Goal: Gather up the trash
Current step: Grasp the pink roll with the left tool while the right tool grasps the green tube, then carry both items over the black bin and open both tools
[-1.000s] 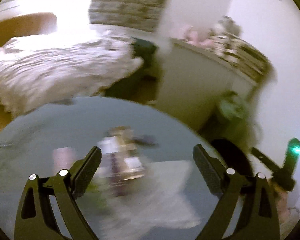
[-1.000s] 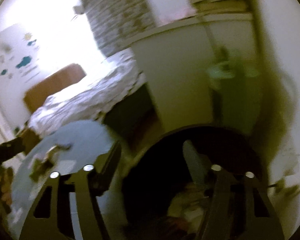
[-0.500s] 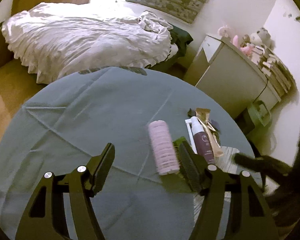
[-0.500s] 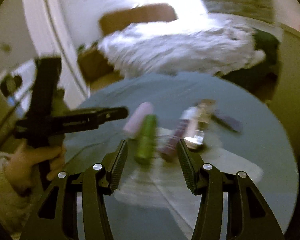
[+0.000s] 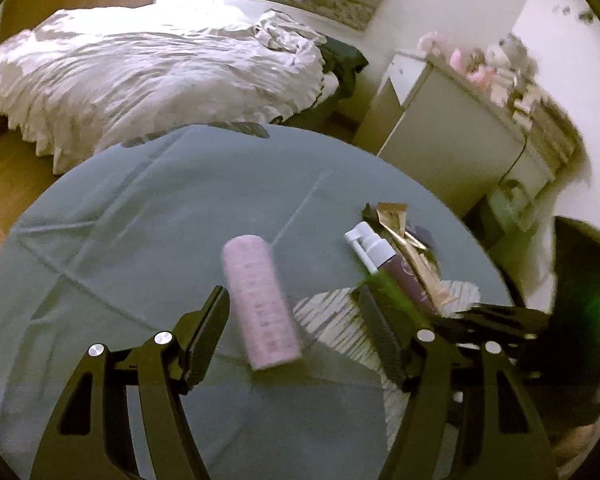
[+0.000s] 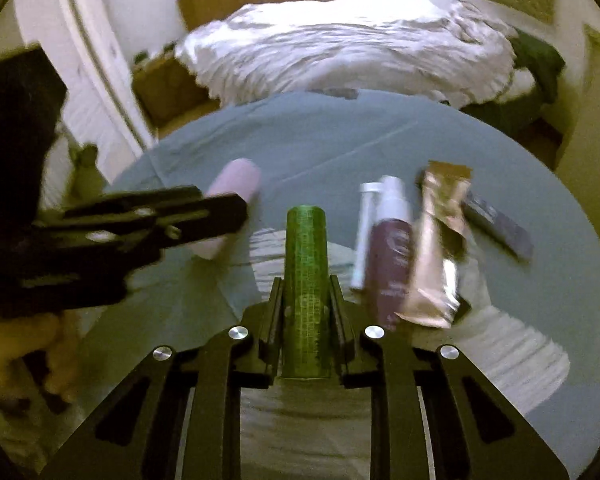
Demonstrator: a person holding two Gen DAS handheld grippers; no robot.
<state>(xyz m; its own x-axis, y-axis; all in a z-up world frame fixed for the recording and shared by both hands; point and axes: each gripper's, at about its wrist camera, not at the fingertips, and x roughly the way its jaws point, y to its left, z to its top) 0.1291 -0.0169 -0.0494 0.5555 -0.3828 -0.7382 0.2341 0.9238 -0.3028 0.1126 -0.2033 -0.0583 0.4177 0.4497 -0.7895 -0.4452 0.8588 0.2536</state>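
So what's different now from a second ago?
The right gripper swung from the dark bin to the table and its jaws have just been closing; they now clamp the green tube. The left gripper came down around the pink tube, narrower but not touching. The purple bottle and gold wrapper stayed put.

A rumpled white bed (image 5: 148,72) stands beyond the round grey table (image 5: 120,240), a white cabinet (image 5: 452,152) to its right with pink clutter (image 5: 480,68) on top.
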